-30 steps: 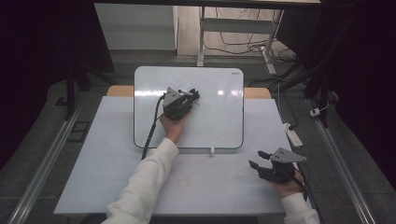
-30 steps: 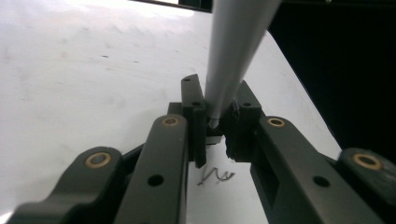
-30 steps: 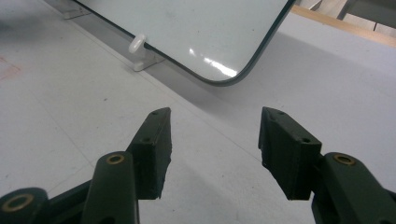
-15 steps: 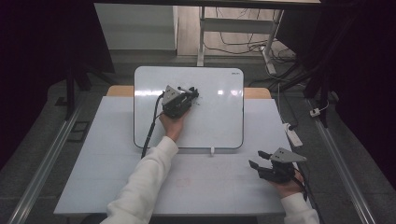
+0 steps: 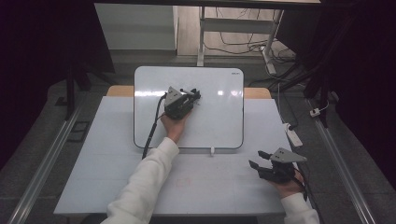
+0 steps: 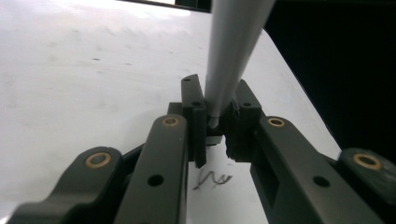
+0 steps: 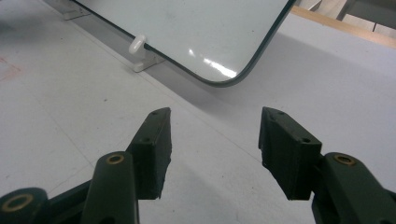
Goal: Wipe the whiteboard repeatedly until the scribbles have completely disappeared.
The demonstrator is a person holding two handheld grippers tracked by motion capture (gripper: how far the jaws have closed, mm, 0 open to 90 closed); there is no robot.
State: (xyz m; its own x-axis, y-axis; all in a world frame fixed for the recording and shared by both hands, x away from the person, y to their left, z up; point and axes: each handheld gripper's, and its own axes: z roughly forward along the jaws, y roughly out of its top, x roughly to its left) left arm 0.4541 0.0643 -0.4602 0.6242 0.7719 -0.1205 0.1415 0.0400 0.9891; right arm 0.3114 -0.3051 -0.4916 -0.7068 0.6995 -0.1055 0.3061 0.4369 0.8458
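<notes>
A white whiteboard (image 5: 219,116) lies on the far half of the table. Over its upper middle, my left gripper (image 5: 194,95) is held by a hand in a white sleeve. In the left gripper view the jaws of my left gripper (image 6: 215,105) are shut on a grey marker (image 6: 233,51), which stands steeply over the whiteboard (image 6: 84,70). A small black scribble (image 6: 212,179) shows on the board under the jaws. My right gripper (image 5: 256,161) rests near the table's front right, open. In its own view the right gripper (image 7: 215,140) holds nothing, and the whiteboard (image 7: 196,28) corner lies ahead.
The pale table (image 5: 107,154) has faint red marks (image 5: 184,182) near its front. A small white clip (image 5: 212,150) sits at the board's near edge, also the white clip (image 7: 140,46). A white power strip (image 5: 293,135) lies off the table's right side. Dark floor surrounds the table.
</notes>
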